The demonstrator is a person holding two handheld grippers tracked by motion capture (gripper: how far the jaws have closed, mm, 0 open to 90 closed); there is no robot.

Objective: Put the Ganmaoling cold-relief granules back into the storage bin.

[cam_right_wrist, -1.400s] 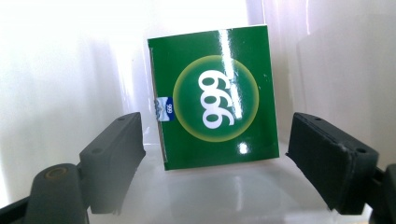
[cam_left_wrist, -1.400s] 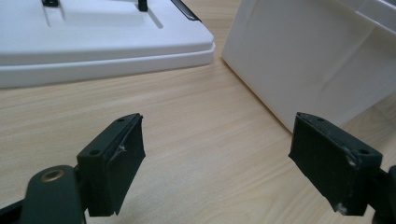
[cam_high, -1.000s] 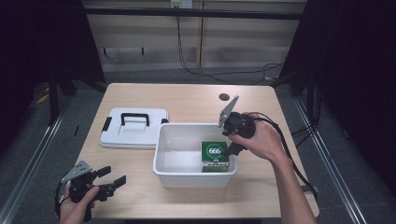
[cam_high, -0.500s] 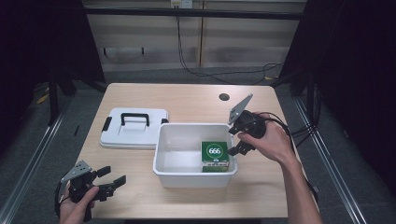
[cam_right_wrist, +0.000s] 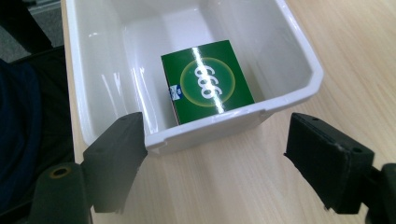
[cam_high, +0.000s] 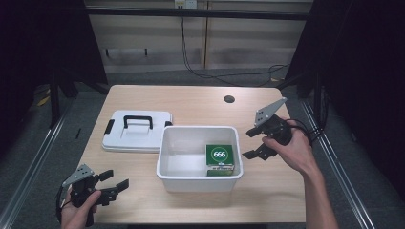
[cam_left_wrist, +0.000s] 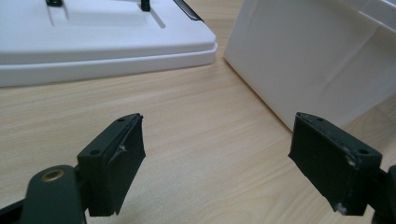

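The green box (cam_high: 219, 158) lay in the white bin (cam_high: 198, 179); both the right gripper (cam_high: 253, 143) and left gripper (cam_high: 116, 183) gaped empty; fitting the lid (cam_high: 137, 130) seemed next.

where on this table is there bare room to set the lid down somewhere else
The far strip of the table, behind the lid and white tub, is bare up to a small hole. The front edge between the left claw and the tub is also bare. The right side is crowded by the right claw.
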